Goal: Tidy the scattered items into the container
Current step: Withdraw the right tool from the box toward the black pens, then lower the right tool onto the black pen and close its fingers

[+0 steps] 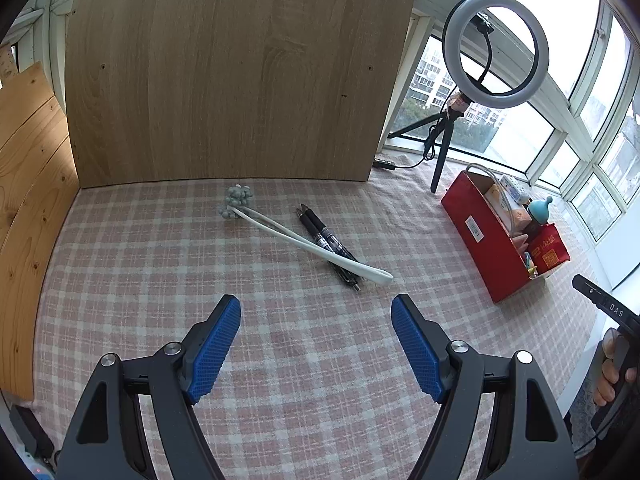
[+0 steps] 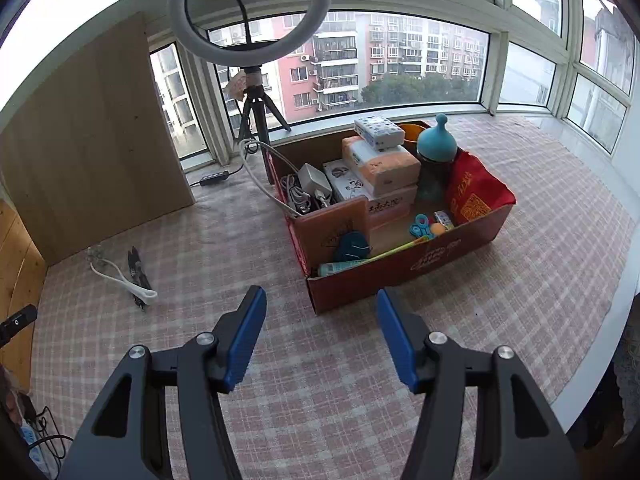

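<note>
Pens (image 1: 328, 246) and a white massager (image 1: 308, 240) lie crossed at centre of the left view, beyond the empty, parted left gripper (image 1: 316, 312); red box (image 1: 486, 240) at right edge. Right view: box (image 2: 400, 276) (packed with tissue packs (image 2: 380, 160)) sits mid-frame, bare checked cloth (image 2: 520, 260) around it, right gripper (image 2: 322, 312) spread, holding nothing.

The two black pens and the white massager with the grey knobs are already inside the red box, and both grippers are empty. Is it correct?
Not quite. The pens and the massager lie on the checked cloth, outside the red box; the left wrist view shows it. Both the left gripper and right gripper are indeed empty.
</note>
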Motion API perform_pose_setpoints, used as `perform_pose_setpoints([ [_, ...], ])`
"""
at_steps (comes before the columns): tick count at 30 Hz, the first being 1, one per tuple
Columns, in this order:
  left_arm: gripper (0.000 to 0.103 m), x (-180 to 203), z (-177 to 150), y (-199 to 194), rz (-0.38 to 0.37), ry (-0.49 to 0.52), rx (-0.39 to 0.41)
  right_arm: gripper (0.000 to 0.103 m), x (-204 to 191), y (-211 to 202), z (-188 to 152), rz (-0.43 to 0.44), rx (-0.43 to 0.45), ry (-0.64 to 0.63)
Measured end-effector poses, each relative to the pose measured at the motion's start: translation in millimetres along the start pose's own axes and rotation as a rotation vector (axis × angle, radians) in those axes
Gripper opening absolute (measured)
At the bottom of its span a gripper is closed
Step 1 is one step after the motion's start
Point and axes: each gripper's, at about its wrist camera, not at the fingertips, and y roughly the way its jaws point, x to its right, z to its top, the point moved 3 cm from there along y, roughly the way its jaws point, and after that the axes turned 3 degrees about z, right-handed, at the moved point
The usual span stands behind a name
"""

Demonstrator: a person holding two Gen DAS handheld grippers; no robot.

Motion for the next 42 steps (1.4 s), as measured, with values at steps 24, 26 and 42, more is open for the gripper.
perform_pose_setpoints([
  [24, 0.076, -30, -9, 13, 0.032, -0.065, -0.009, 0.057, -126, 52, 22, 0.131, -0.045, -0.218],
  [26, 0.076, -32, -10, 16, 0.034, -0.067, -0.016, 0.057, -137, 55, 20, 0.136, -0.041, -0.243],
  [42, 0.076, -57, -25, 31, 0.050, -0.128, -0.055, 0.020, -192, 188, 4, 0.355, -0.295, -0.312],
])
